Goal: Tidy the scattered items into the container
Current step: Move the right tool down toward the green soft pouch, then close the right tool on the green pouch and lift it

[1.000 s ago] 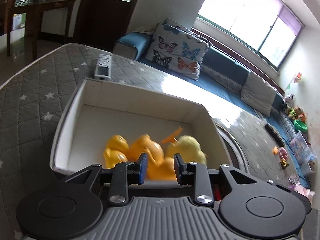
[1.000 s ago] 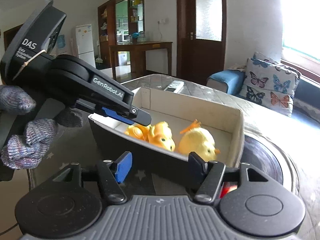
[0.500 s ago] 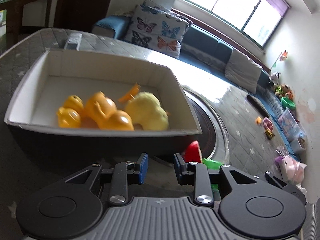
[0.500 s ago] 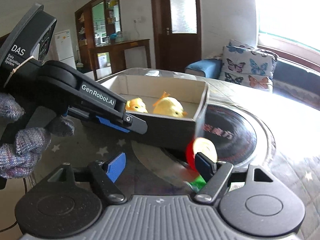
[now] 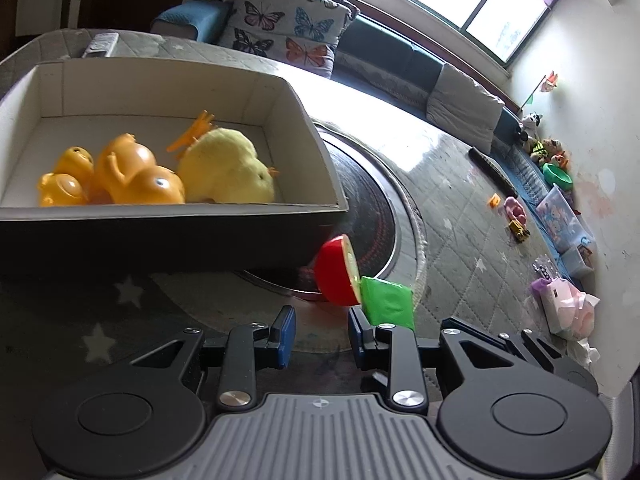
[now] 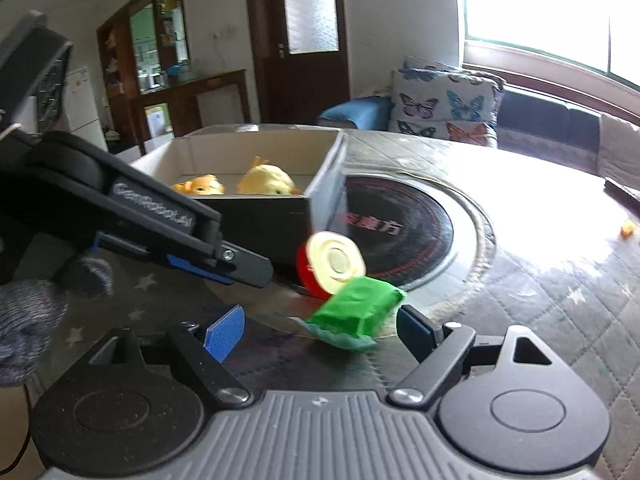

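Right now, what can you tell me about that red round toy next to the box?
The red toy looks like half a plastic fruit: a glossy red shell with a flat, pale yellow cut face with a raised round disc in its middle. It stands on edge on the table, just outside the box's near corner, by the dark round plate. A green beanbag leans against it. No gripper touches it.

Each claw is matte black with two round discs, silver screws, a ribbed grey housing and blue pads on its fingers, the left claw [image 5: 322, 334] bearing white "GenRobot.AI" lettering on its arm, the right claw [image 6: 320, 330] alike, and a grey-blue knitted glove [image 6: 28, 316] covers the person's hand.
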Demonstrator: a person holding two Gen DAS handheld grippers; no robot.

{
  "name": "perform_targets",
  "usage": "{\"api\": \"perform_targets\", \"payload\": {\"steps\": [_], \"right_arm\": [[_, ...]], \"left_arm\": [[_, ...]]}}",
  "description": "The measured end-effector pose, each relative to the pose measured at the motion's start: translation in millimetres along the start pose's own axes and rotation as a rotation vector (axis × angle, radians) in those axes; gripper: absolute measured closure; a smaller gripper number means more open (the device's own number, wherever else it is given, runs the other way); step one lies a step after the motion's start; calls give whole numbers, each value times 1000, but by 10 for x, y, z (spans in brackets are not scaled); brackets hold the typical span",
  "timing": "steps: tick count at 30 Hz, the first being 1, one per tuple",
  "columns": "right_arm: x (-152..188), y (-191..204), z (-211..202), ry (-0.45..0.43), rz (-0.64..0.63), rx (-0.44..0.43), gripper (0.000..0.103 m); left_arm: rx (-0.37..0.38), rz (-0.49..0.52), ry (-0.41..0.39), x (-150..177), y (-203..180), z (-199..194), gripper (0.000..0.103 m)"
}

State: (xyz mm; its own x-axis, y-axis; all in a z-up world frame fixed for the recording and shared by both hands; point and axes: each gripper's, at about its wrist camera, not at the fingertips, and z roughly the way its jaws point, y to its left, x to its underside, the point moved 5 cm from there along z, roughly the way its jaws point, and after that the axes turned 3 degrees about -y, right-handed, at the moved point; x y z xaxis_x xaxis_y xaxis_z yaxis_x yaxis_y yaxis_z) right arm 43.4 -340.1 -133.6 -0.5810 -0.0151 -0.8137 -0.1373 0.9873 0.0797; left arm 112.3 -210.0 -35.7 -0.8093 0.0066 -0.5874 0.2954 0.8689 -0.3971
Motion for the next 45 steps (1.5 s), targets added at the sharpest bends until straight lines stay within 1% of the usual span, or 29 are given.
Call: {"api": "perform_targets", "payload": {"steps": [5,8,9,11,12,13,19,24,26,31,38,39,41,45], "right_arm": [[45,-57,149,35,10,23,19],[61,-64,228,49,5,34,23],[59,-69,251,53,5,40,27],[63,-82,294,64,3,47,29],[64,-87,312,69,1,47,35],[65,-93,320,74,-1,46,37],[46,-163,245,90,-20,58,38],[14,-281,163,93,-28,99,38],[5,-318,157,97,-30,103,38],[-18,-329,201,95,-43,89,38],[-55,-317,369,94,-40,70,38],[-56,-321,391,95,-38,67,39],[-45,-338,440,103,-33,60,48],[-25,-369,436,112,-27,45,50]], "left_arm": [[-3,0,5,-22,-15,52,72],[-1,-4,8,-37,-19,76,72],[1,-4,9,-42,-23,82,72],[5,-5,13,-48,-31,98,72],[5,-5,14,-53,-37,107,72],[6,-4,15,-57,-44,117,72],[18,-12,25,-73,-67,159,72],[35,-13,34,-76,-112,184,72],[41,-16,39,-82,-133,199,72],[51,-23,45,-89,-191,235,72],[60,-26,48,-119,-262,277,71],[60,-26,49,-122,-268,287,71],[59,-27,52,-126,-277,307,71],[69,-34,66,-111,-302,347,71]]}}
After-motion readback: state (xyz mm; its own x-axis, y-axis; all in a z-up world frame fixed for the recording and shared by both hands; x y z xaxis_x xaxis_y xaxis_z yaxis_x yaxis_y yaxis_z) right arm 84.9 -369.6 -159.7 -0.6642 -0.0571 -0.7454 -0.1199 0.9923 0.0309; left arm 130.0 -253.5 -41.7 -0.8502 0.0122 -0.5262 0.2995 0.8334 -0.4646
